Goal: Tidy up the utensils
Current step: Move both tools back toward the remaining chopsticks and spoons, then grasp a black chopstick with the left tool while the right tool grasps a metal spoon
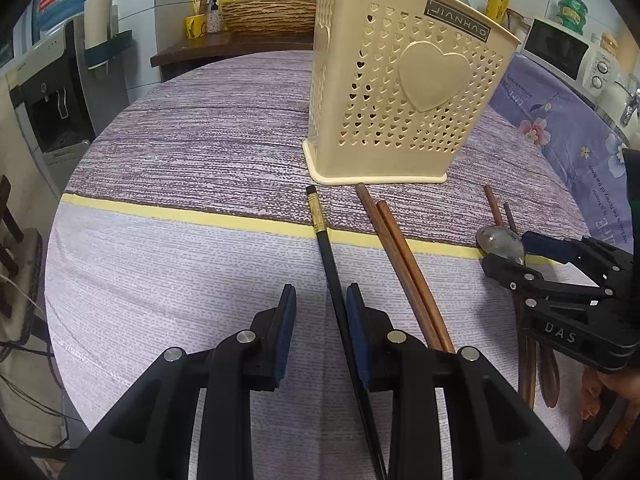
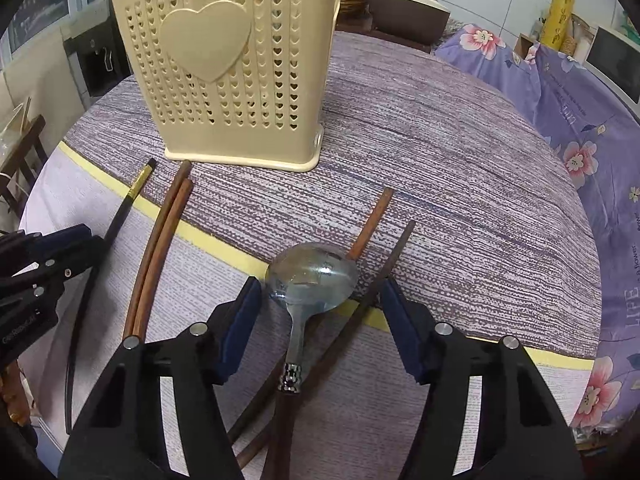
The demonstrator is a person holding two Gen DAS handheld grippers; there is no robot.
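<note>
A cream perforated utensil holder [image 1: 400,92] with a heart stands on the striped tablecloth; it also shows in the right wrist view [image 2: 236,80]. My left gripper [image 1: 320,300] is open around a black chopstick [image 1: 326,240] with a gold band. A brown chopstick pair [image 1: 404,264] lies to its right. My right gripper [image 2: 318,300] is open around a metal spoon [image 2: 312,276] with a brown handle, which lies on two crossed brown chopsticks [image 2: 370,220]. The right gripper also shows in the left wrist view [image 1: 504,250].
A yellow stripe [image 1: 180,212] crosses the tablecloth. A floral purple cloth [image 2: 580,140] covers the right side. A water dispenser [image 1: 52,92] stands left, a microwave [image 1: 560,48] and a wicker basket [image 1: 268,14] behind the table.
</note>
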